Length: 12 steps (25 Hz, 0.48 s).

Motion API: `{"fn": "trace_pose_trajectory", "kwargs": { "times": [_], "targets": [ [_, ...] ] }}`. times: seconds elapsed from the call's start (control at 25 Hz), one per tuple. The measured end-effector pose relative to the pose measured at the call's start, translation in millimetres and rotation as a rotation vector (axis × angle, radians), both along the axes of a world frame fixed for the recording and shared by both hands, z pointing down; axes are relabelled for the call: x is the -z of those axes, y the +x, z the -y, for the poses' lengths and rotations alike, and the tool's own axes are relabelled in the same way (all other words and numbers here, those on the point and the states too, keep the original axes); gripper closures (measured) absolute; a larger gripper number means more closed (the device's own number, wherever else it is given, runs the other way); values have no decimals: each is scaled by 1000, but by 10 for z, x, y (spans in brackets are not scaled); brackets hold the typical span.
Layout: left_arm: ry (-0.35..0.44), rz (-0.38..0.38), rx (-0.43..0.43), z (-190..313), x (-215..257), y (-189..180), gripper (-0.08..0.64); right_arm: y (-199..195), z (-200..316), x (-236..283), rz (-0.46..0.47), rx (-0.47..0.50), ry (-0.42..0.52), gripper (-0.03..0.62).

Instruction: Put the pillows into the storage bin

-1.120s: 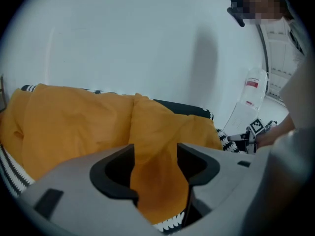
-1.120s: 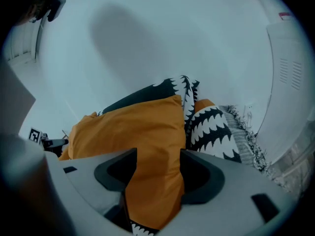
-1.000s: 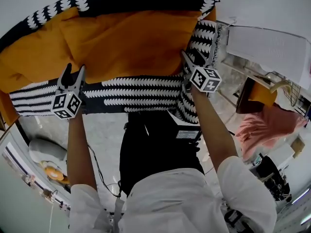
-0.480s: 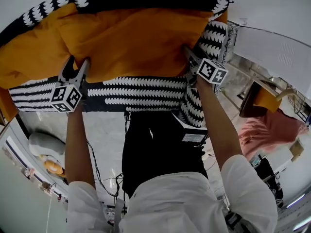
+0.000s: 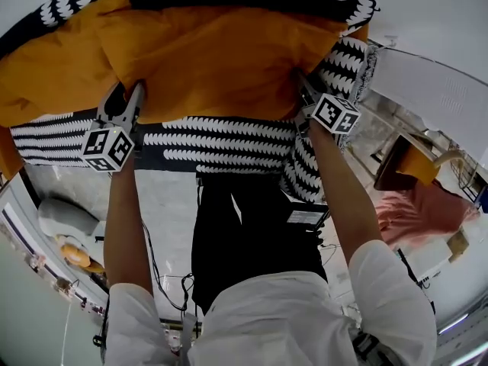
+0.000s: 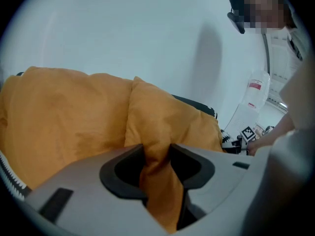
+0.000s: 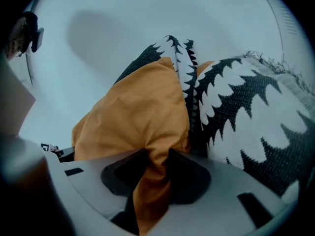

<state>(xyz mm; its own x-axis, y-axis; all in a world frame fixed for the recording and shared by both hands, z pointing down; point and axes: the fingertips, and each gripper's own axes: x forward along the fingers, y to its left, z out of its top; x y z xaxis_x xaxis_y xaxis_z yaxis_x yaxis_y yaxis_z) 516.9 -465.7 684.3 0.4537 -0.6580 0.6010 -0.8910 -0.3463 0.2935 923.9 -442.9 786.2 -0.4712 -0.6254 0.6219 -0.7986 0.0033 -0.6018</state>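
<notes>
A big orange pillow (image 5: 206,52) lies in the black-and-white patterned storage bin (image 5: 221,143). My left gripper (image 5: 124,100) sits at the pillow's near left edge and my right gripper (image 5: 306,91) at its near right edge. The jaws of both have just been closing with pillow fabric between them. In the left gripper view the left gripper (image 6: 156,156) is shut on a fold of the orange pillow (image 6: 74,127). In the right gripper view the right gripper (image 7: 156,161) pinches the pillow (image 7: 133,117) beside the bin wall (image 7: 246,117).
A pale wall rises behind the bin. To the right are a white board (image 5: 435,75), a pink cloth (image 5: 415,204) and an orange item (image 5: 415,155). A grey object (image 5: 61,219) lies on the floor at lower left. The person's legs stand against the bin's front.
Both grippers have pushed a little further into the pillow's near edge. Their jaws have gone from wide apart to pinching the orange fabric.
</notes>
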Motion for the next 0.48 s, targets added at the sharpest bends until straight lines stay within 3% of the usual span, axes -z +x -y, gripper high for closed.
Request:
{"fn": "trace_pose_trajectory", "kwargs": {
  "times": [0.2, 0.48],
  "targets": [
    [19, -22, 18, -91, 107, 41, 438, -38, -64, 150, -32, 25, 49, 538],
    [70, -68, 56, -320, 434, 57, 479, -35, -238, 585, -29, 48, 147, 554]
  ]
}}
